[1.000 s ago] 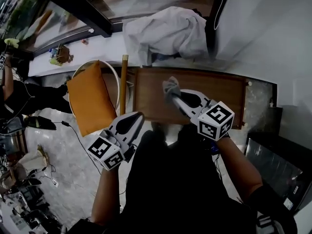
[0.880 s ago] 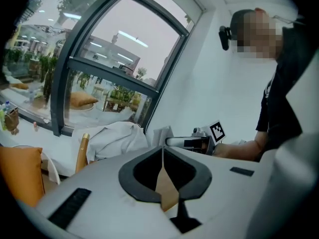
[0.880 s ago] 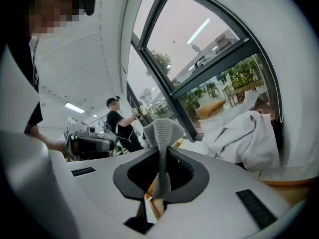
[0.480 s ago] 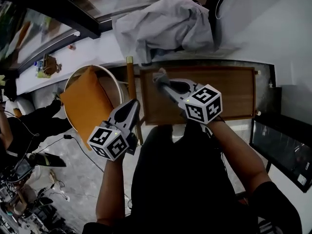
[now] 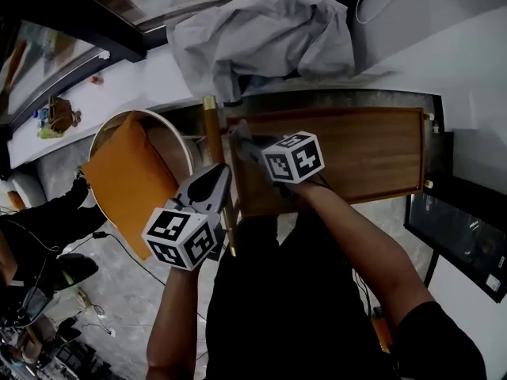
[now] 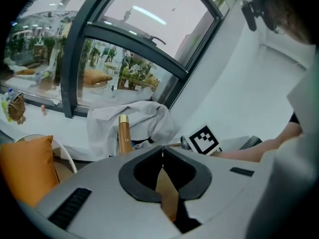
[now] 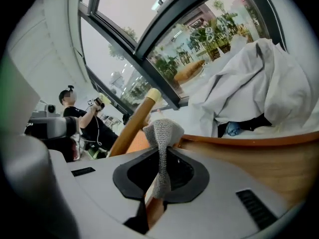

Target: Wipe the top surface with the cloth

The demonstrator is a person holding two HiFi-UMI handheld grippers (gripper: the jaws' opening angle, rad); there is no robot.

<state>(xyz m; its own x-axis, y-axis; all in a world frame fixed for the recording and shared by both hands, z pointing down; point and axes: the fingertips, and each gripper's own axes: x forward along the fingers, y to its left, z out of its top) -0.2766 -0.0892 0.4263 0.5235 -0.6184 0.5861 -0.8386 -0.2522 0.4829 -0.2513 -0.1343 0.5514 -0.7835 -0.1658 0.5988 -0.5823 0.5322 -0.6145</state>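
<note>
A small grey knitted cloth (image 7: 162,131) sticks up between the jaws of my right gripper (image 7: 162,147), which is shut on it. In the head view the right gripper (image 5: 240,136) reaches to the far left corner of the brown wooden table top (image 5: 372,153), holding the cloth (image 5: 238,130) down at that corner. My left gripper (image 5: 221,174) hangs beside the table's left edge, off the top. In its own view the left gripper (image 6: 162,151) has its jaws closed together with nothing between them.
A crumpled pale garment (image 5: 261,34) lies on the sill just beyond the table. A wooden pole (image 5: 215,161) runs along the table's left edge. An orange cushion (image 5: 127,180) rests in a round white-rimmed chair (image 5: 179,130) at the left. A person (image 7: 79,118) stands far off.
My right gripper has slid the cloth leftward across the wooden top to its far left corner. The left gripper stayed shut beside the table edge.
</note>
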